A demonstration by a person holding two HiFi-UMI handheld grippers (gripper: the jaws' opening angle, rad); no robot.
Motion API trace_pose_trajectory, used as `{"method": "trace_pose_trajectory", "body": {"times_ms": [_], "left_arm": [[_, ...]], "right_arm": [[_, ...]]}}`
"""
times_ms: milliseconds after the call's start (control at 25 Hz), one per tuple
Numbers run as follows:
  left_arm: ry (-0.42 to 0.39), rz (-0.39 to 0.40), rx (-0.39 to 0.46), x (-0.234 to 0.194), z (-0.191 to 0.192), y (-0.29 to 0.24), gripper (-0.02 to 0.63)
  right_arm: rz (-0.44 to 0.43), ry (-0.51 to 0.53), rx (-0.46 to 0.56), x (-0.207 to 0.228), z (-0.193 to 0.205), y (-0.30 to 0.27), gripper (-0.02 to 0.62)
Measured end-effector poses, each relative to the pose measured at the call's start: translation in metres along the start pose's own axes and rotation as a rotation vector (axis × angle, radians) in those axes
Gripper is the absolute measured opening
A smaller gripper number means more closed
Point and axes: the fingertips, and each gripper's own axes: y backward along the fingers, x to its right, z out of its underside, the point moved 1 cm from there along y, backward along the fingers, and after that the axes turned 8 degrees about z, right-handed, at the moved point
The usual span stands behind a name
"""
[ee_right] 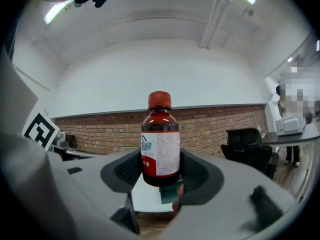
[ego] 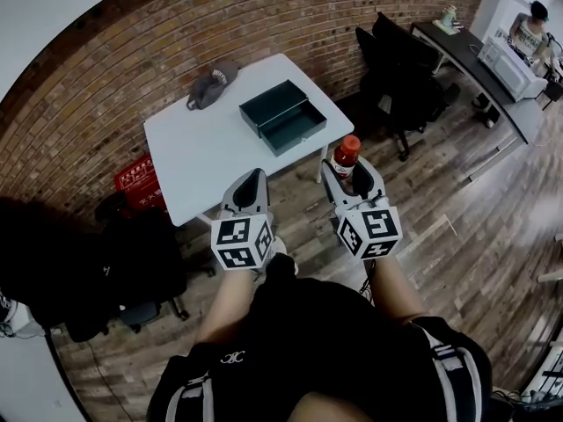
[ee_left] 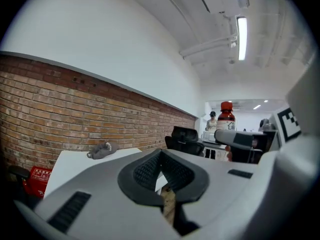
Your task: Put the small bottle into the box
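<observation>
- One red slatted crate (ego: 138, 183) sits on the wood-plank floor by the brick wall, left of the table.
- One white, smooth, rectangular table (ego: 189, 161) bears two things: a soft grey cap (ego: 211, 83) at its far edge and the box.
- The left gripper (ego: 252, 179), grey with ribbed black pads, has its jaws pressed together with nothing between them.
- One dark green box (ego: 283, 115) lies open as two shallow rectangular halves side by side; both show only their dark floors.
- The right gripper (ego: 353, 176) pinches the one small bottle (ego: 346, 155) upright: round, dark brown, red screw cap, white label. It is held over the floor off the table's near corner, apart from the box.
- Black office chairs (ego: 400, 77) stand to the right.
</observation>
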Motion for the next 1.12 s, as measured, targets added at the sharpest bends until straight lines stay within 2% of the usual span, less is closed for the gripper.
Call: {"method": "trace_pose_trajectory", "body": {"times_ms": [240, 480, 1120], "left_arm": [[0.013, 0.009, -0.017, -0.014, 0.002, -0.030, 0.012], [-0.006, -0.024, -0.049, -0.036, 0.005, -0.053, 0.012], [0.078, -0.002, -0.069, -0.158, -0.013, -0.141, 0.012]], "right_arm": [[0.001, 0.001, -0.022, 0.010, 0.007, -0.028, 0.232], [-0.007, -0.007, -0.050, 0.017, 0.014, -0.065, 0.232], [-0.013, 0.068, -0.163, -0.005, 0.023, -0.208, 0.232]]}}
